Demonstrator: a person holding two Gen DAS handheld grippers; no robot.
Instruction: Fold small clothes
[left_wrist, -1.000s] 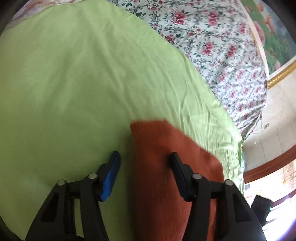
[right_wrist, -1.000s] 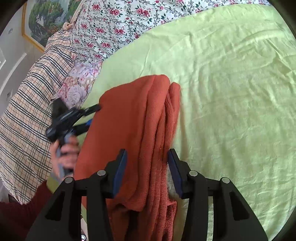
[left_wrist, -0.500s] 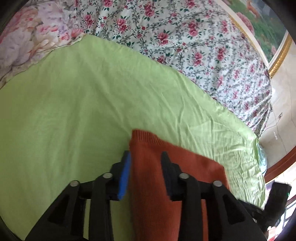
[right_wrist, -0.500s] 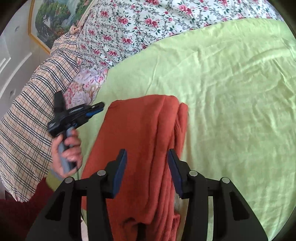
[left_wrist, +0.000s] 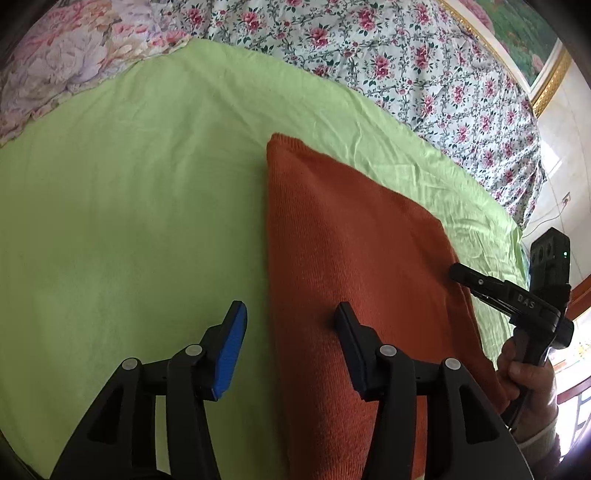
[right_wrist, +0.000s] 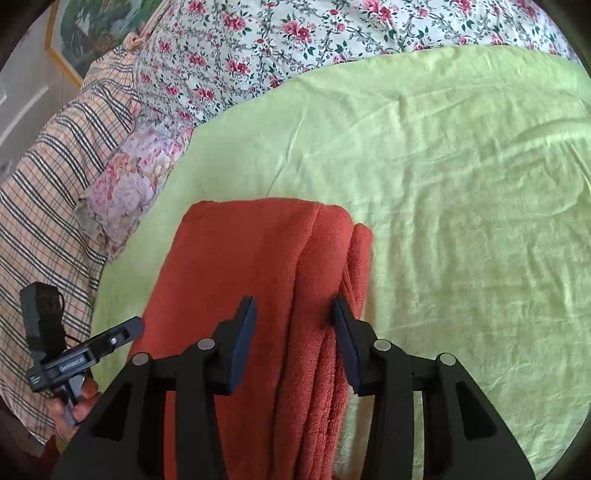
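On the light green bed sheet (right_wrist: 461, 221) lies the rust-orange knitted garment (right_wrist: 251, 266), folded lengthwise into a long strip. Your left gripper (left_wrist: 290, 347) has just been opening, empty, astride its left edge. Your right gripper (right_wrist: 293, 343), just closing, straddles the layered right edge without visibly pinching. Next, I judge, a crosswise fold needs both near corners gripped.
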